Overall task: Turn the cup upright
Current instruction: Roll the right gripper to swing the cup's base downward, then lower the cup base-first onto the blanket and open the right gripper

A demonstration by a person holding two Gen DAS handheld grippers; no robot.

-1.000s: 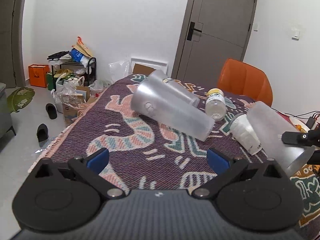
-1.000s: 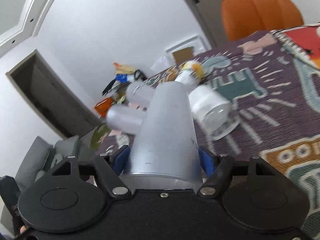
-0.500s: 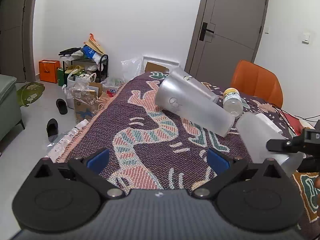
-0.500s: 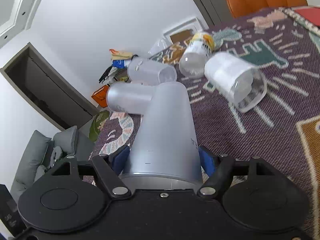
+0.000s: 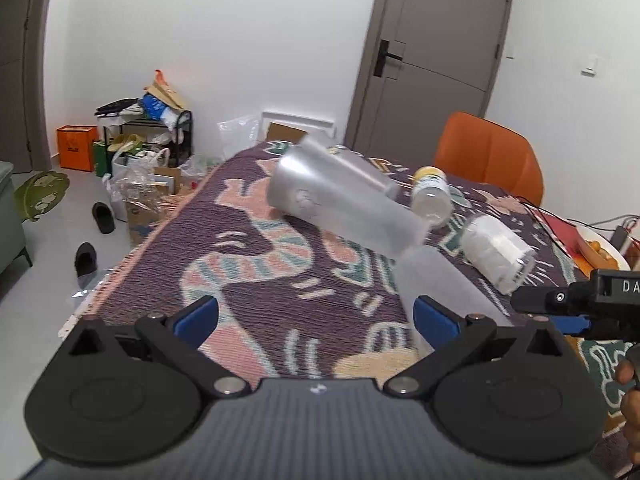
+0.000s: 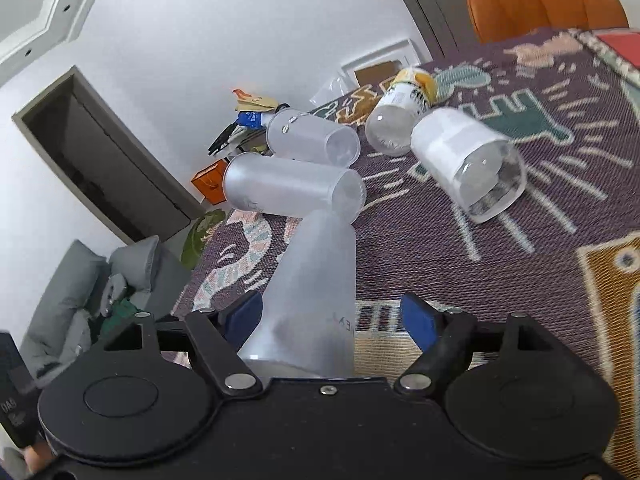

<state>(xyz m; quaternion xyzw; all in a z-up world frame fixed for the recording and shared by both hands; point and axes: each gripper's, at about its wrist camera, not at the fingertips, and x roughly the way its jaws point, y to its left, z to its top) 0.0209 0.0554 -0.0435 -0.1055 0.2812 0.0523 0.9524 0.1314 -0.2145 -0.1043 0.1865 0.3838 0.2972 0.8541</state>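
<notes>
The cup [image 6: 316, 292] sits between the right gripper's [image 6: 328, 316] jaws, which stand apart around its wide end, long axis pointing forward over the desk [image 6: 500, 272]; left gripper [image 5: 316, 316] gapes empty.

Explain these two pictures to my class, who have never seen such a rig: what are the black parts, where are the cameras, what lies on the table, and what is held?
There is no robot. A person holds a two-finger gripper in each hand, and a wide-angle camera on each looks along its fingers. The black parts are the grippers. The left view shows the left gripper open and empty. The right view shows the right gripper around a frosted cup, with its jaws parted and one pad clear of it. On the patterned cloth lie a near frosted cup, a far frosted cup, a yellow-capped bottle and a clear cup, all on their sides.
</notes>
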